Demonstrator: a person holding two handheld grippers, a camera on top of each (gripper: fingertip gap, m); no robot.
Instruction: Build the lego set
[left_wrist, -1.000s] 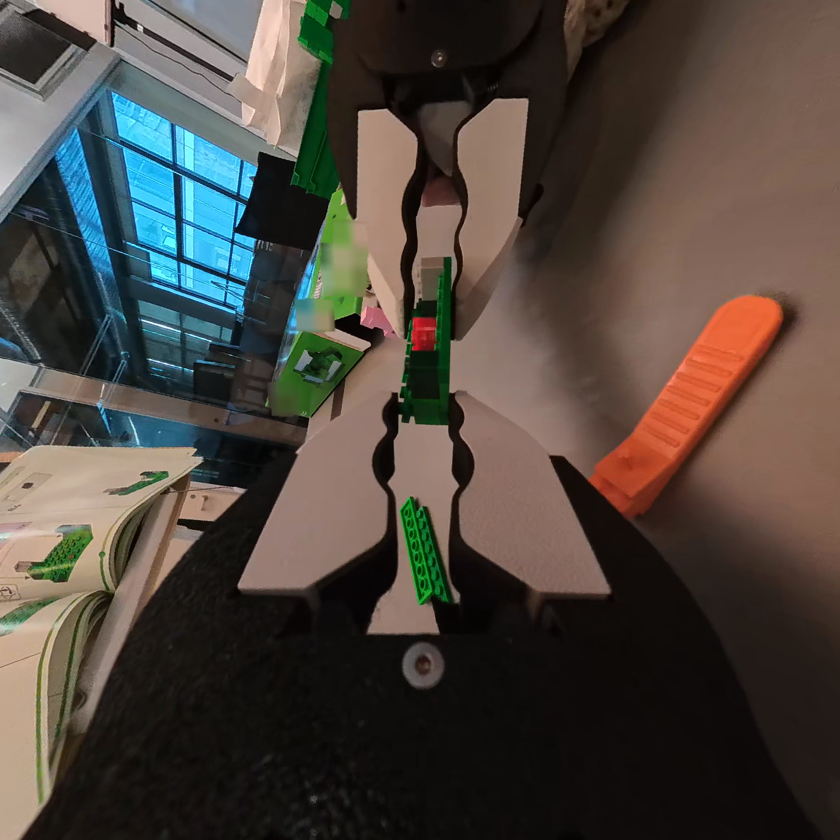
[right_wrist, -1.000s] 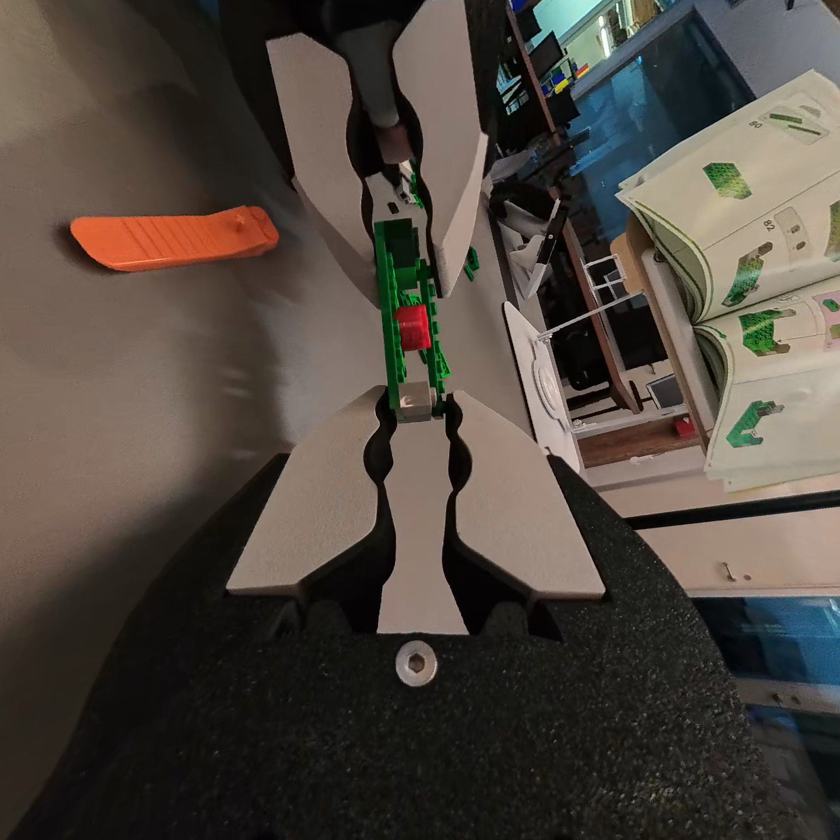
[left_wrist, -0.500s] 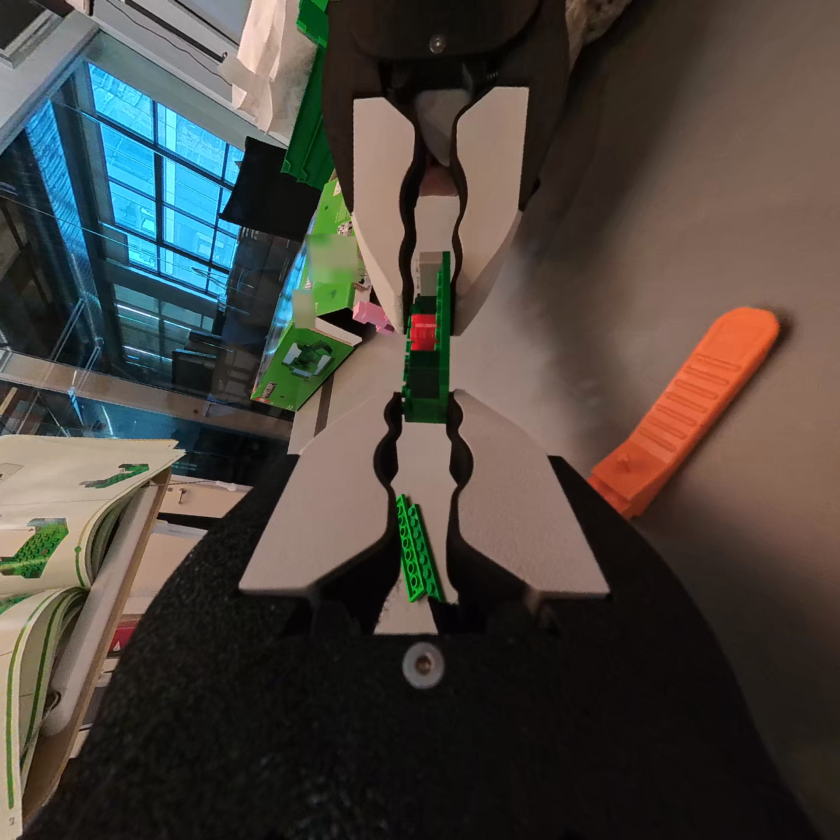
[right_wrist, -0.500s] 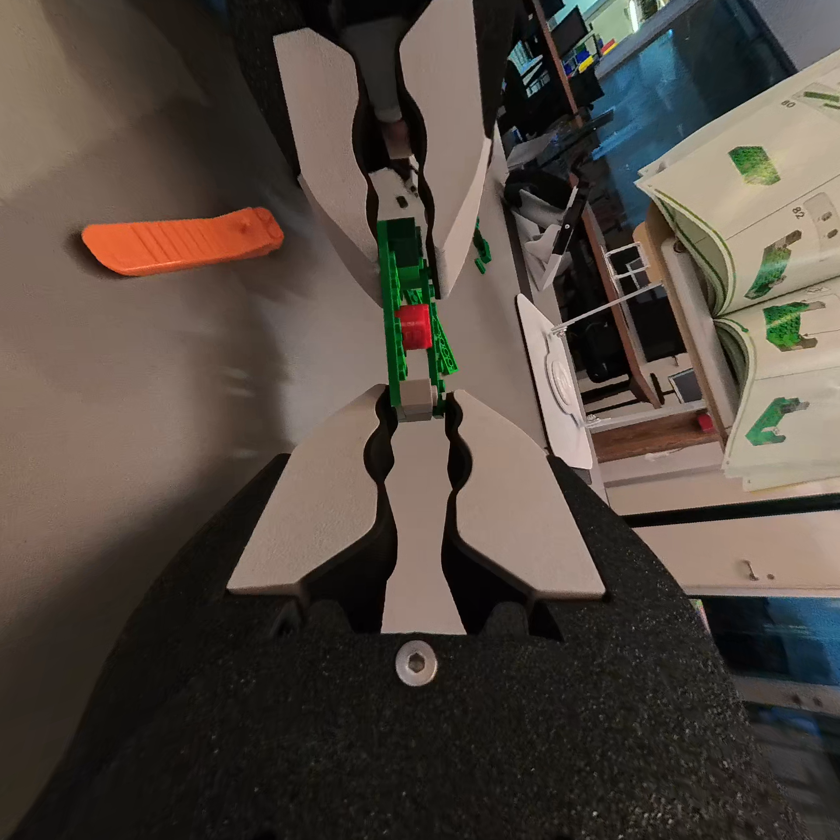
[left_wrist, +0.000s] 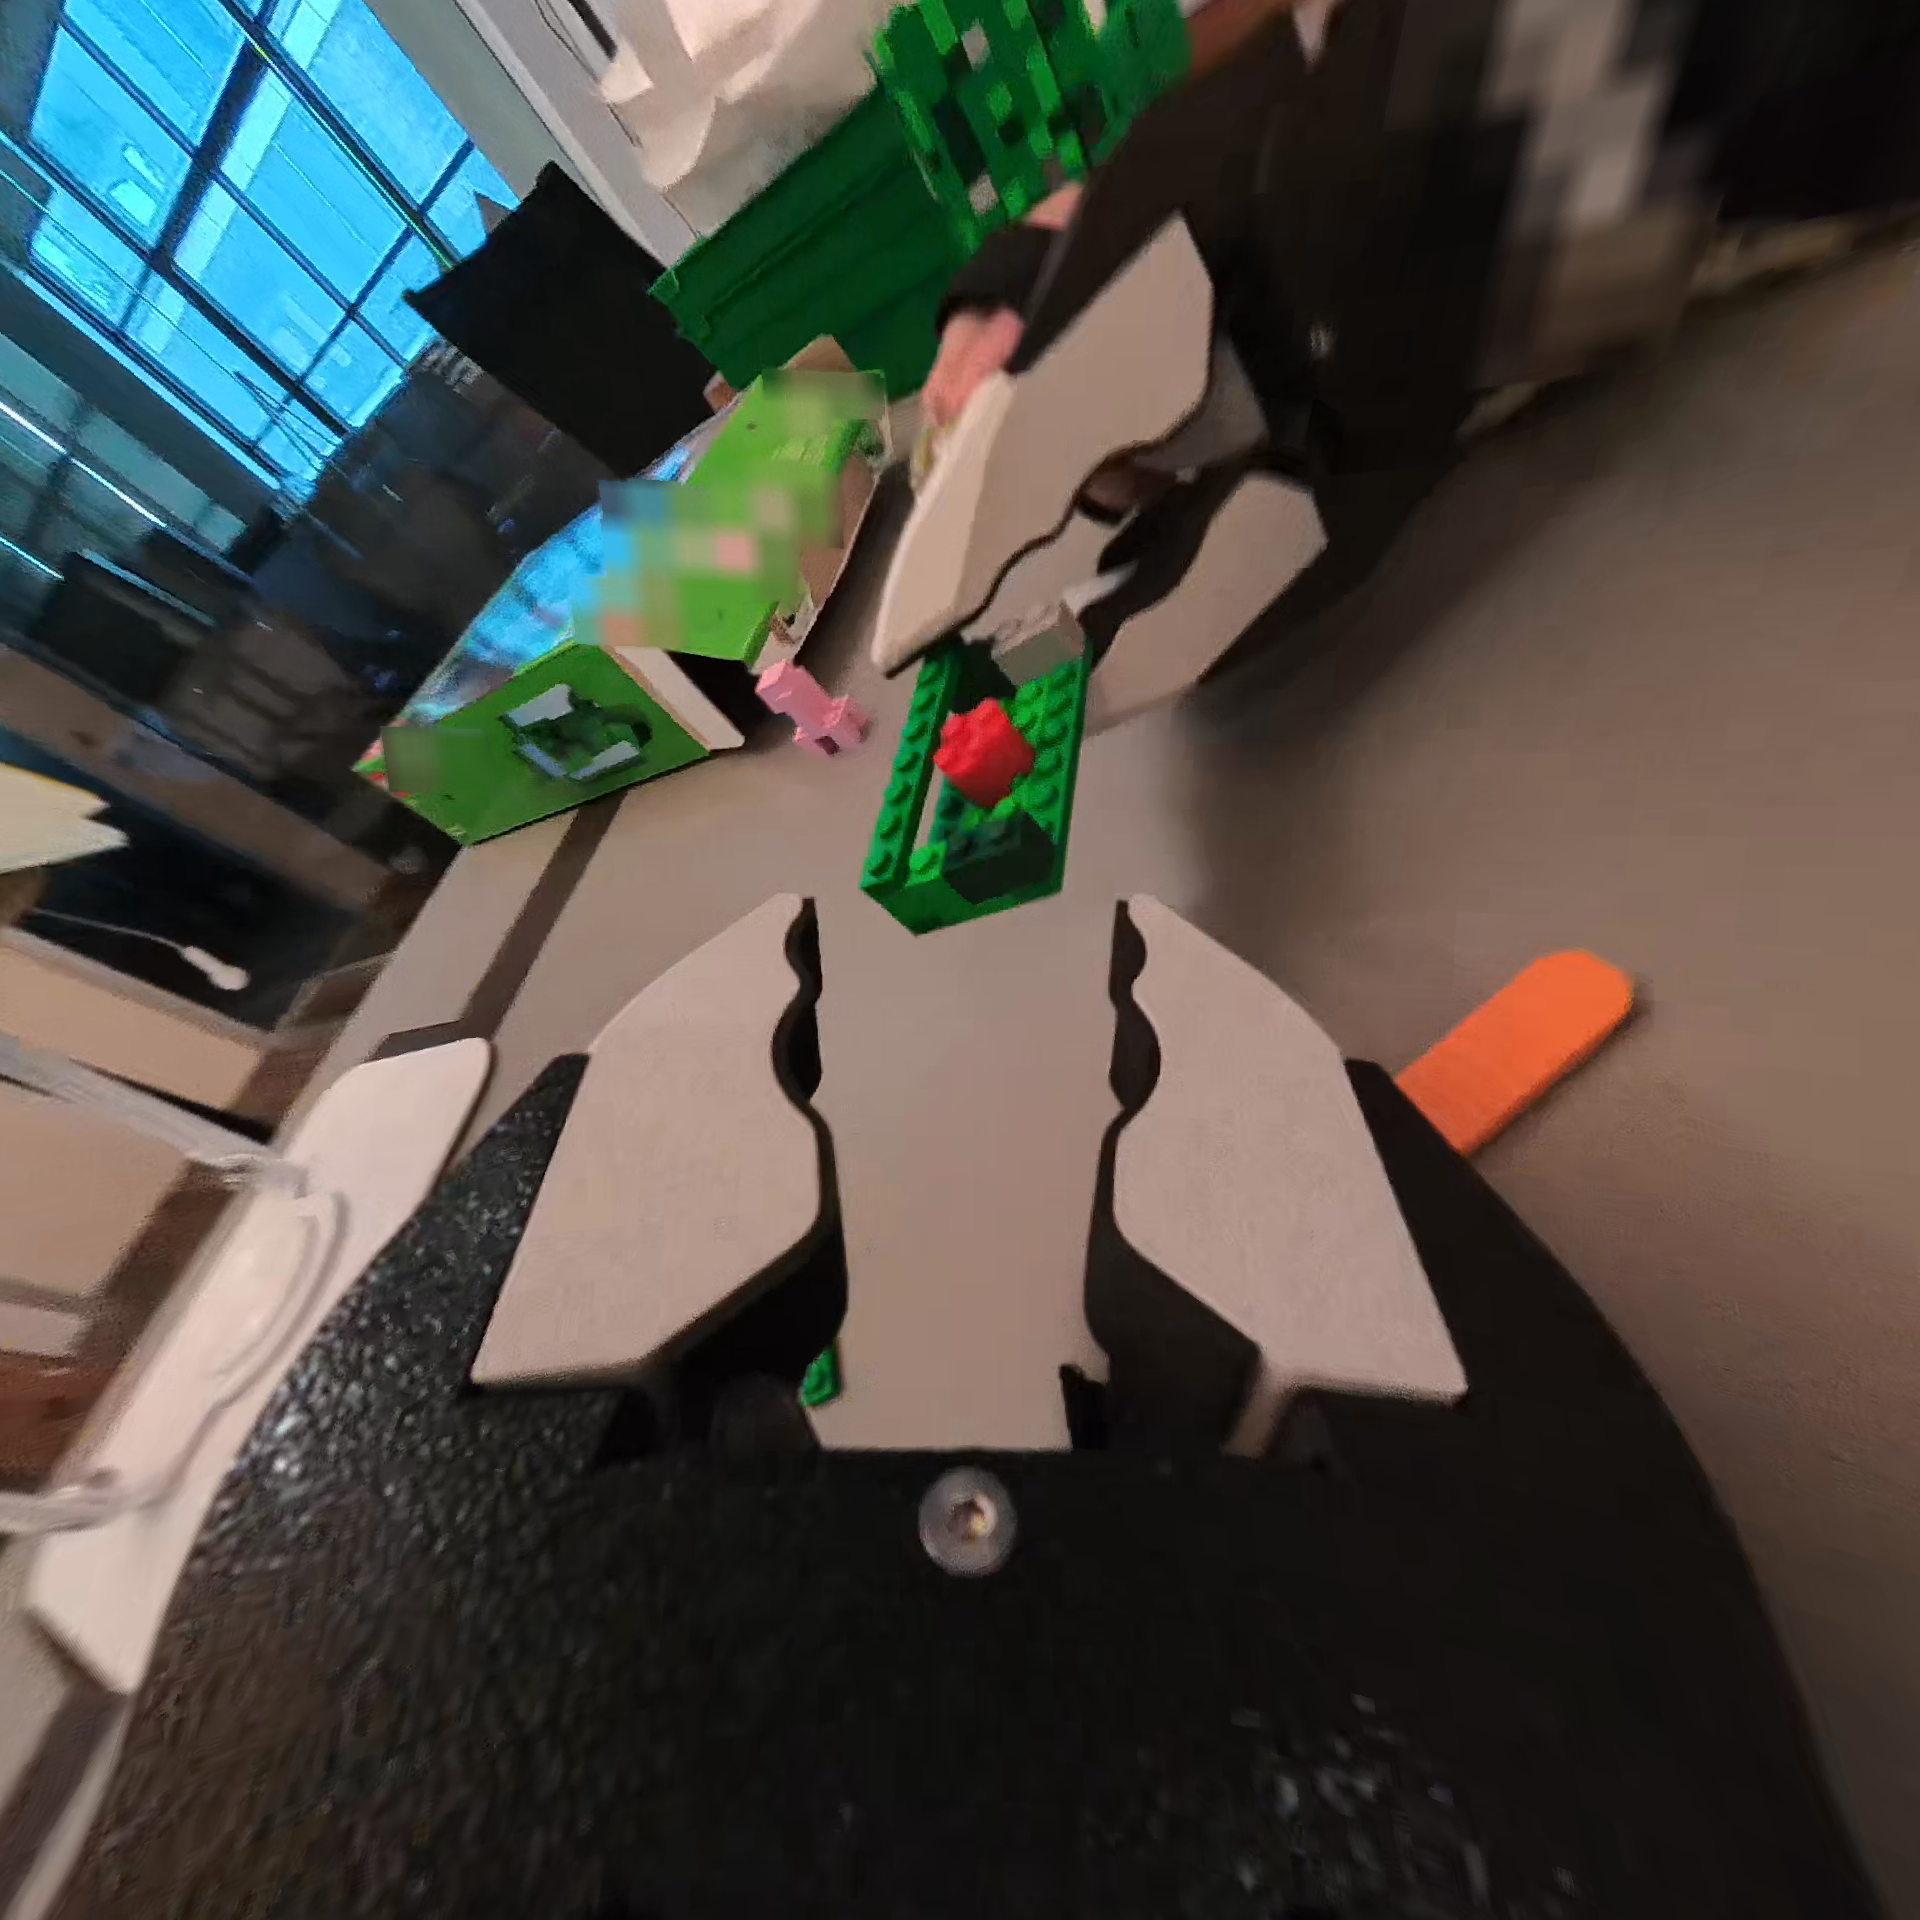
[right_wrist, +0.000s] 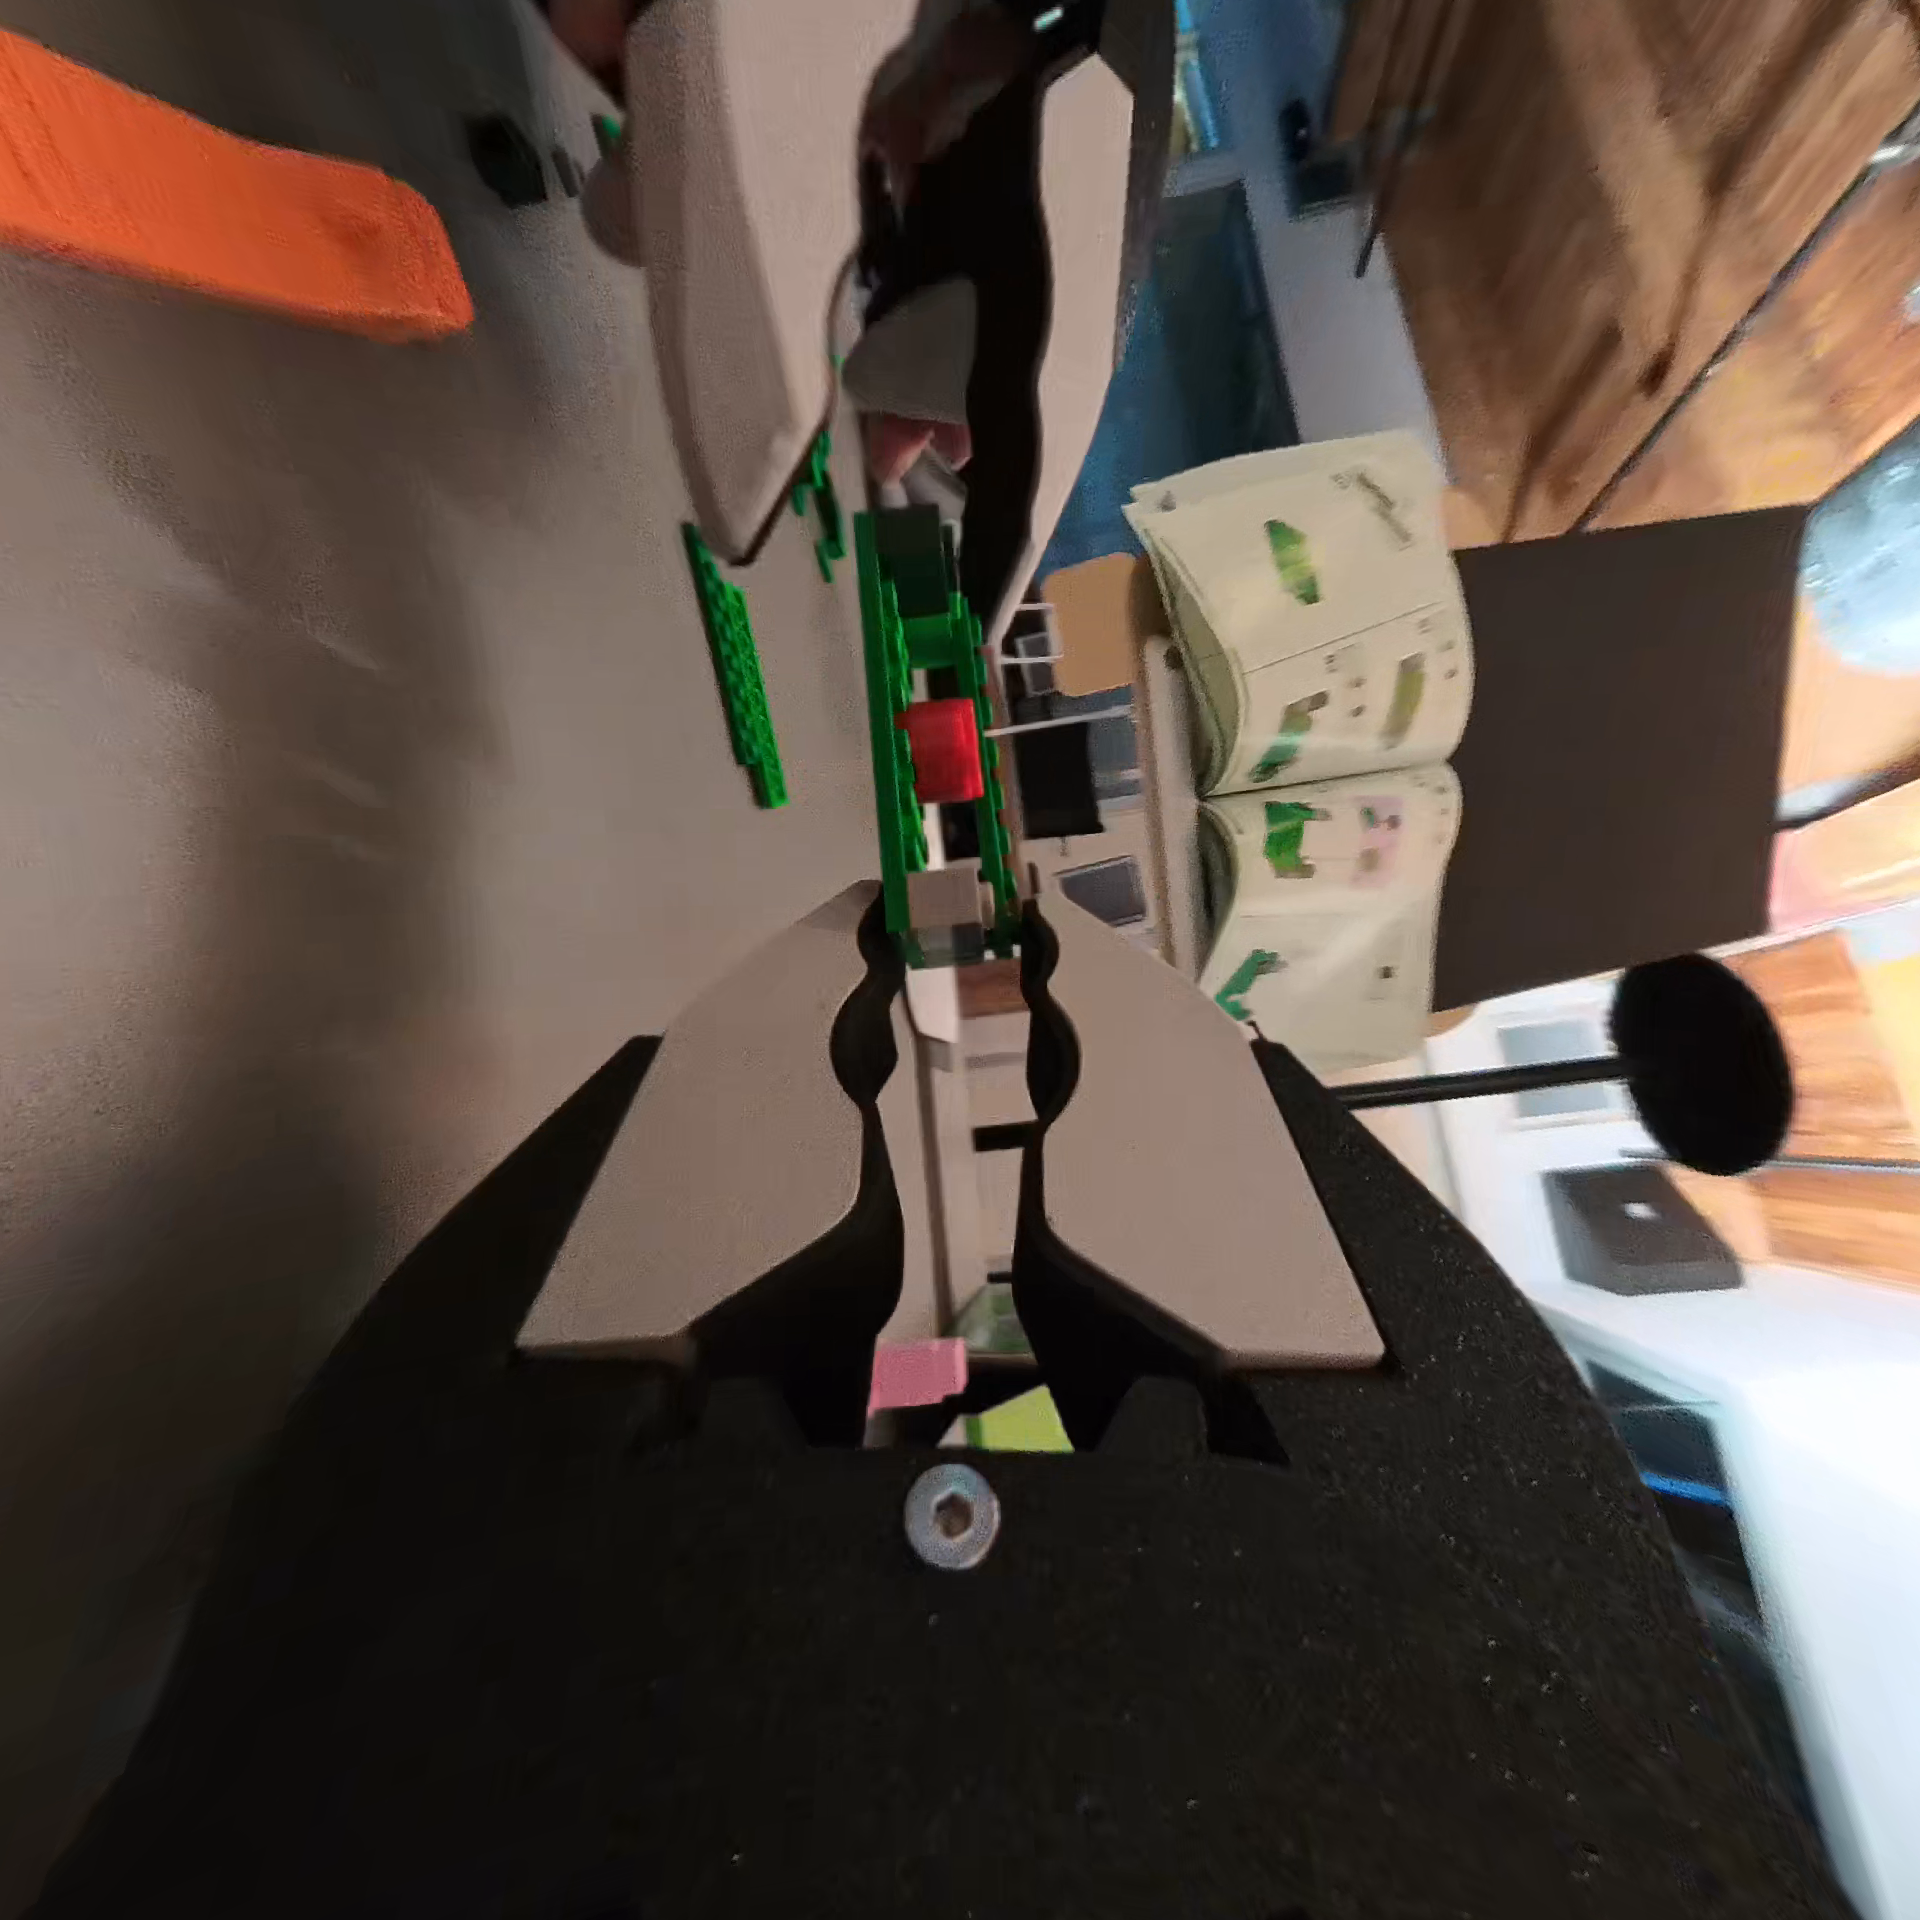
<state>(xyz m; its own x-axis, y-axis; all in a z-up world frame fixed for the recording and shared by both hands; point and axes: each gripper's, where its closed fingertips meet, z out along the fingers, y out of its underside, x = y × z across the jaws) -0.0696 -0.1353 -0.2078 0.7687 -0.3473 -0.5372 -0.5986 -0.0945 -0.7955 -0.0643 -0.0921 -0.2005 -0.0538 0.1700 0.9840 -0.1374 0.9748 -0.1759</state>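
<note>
The green lego assembly (right_wrist: 894, 686) is a long frame with a red brick (right_wrist: 940, 748) and a grey brick at one end. My right gripper (right_wrist: 951, 914) is shut on that grey end and holds the assembly above the grey table. In the left wrist view the assembly (left_wrist: 1049, 748) hangs from the right gripper (left_wrist: 1008, 665). My left gripper (left_wrist: 966, 914) is open and empty, its tips just short of the assembly's near end. In the right wrist view the left gripper (right_wrist: 873, 571) stands open around the far end.
An orange brick separator (left_wrist: 1507, 1039) lies on the table to the right. A flat green plate (right_wrist: 738, 665) lies under the assembly. A green box (left_wrist: 551, 748) and a pink figure (left_wrist: 816, 712) stand beyond. An open instruction booklet (right_wrist: 1320, 707) stands at the table edge.
My left gripper has opened, let go of the assembly and drawn back a little. The right gripper still holds it. Both views have swung round.
</note>
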